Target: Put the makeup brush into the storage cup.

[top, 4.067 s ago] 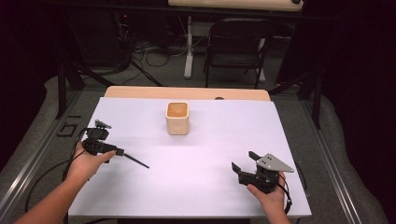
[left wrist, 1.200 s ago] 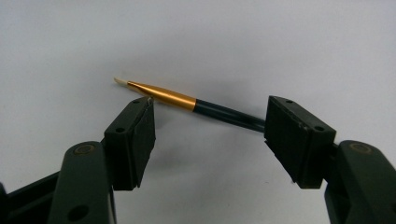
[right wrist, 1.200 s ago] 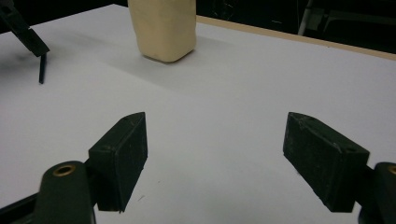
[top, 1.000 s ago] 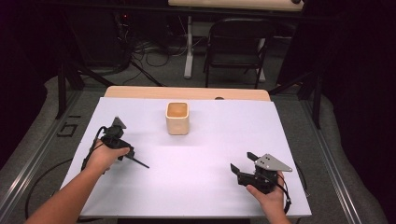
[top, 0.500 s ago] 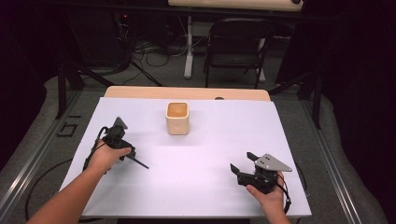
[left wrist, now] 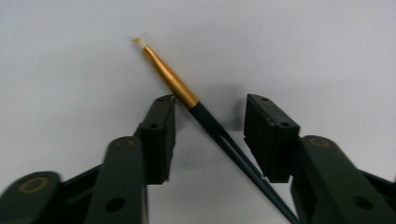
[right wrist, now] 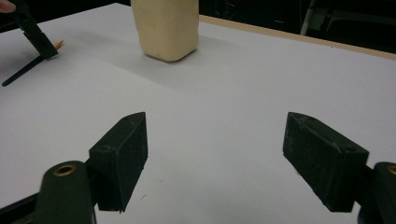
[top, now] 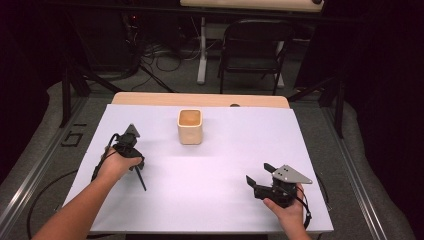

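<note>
One paintbrush (left wrist: 187, 95), one cup (top: 190, 126), two grippers on the white table (top: 220, 185).

Left of the cup, the left gripper (left wrist: 210, 121) straddles the brush lying flat on the table; its jaws have just been closing, and a gap remains on both sides of the handle, so no clamp yet. To grip well: centre the dark handle between the pads just behind the gold ferrule, close squarely, then lift level. Right of the cup and nearer the person, the right gripper (right wrist: 217, 154) rests with jaws wide apart, holding nothing. Count: brush one, cup one, grippers two.
</note>
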`<state>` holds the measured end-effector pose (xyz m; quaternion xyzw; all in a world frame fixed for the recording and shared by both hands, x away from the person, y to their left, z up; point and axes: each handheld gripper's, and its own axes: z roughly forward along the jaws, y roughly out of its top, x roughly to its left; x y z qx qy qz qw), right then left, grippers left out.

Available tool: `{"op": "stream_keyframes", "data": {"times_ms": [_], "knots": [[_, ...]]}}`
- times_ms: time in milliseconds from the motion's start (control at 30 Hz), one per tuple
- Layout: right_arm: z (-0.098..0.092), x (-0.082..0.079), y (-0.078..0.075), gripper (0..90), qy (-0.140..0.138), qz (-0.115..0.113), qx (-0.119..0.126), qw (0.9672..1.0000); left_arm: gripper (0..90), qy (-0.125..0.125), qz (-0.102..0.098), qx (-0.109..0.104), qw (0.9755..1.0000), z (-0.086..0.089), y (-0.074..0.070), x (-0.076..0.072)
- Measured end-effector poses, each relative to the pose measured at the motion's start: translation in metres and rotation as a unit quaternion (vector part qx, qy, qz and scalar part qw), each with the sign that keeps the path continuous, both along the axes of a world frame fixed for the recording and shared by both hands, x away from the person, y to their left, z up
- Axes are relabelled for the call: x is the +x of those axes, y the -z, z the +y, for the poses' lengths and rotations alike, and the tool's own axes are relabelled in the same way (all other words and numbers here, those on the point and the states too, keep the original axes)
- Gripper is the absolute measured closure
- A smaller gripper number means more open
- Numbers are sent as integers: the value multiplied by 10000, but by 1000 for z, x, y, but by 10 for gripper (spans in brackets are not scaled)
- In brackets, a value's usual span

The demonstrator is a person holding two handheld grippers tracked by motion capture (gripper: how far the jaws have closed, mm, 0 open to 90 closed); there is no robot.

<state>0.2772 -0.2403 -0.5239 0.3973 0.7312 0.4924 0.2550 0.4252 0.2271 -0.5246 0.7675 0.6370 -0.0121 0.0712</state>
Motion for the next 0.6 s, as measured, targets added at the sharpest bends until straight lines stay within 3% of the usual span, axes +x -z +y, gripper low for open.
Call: {"op": "stream_keyframes", "data": {"times_ms": [400,600], "knots": [[0,0,0,226,-16,31,-30,10000,810,75,24,362,9993,2,-1,2],[-1,0,0,226,-20,55,-23,10000,835,59,23,381,9993,2,0,3]]}}
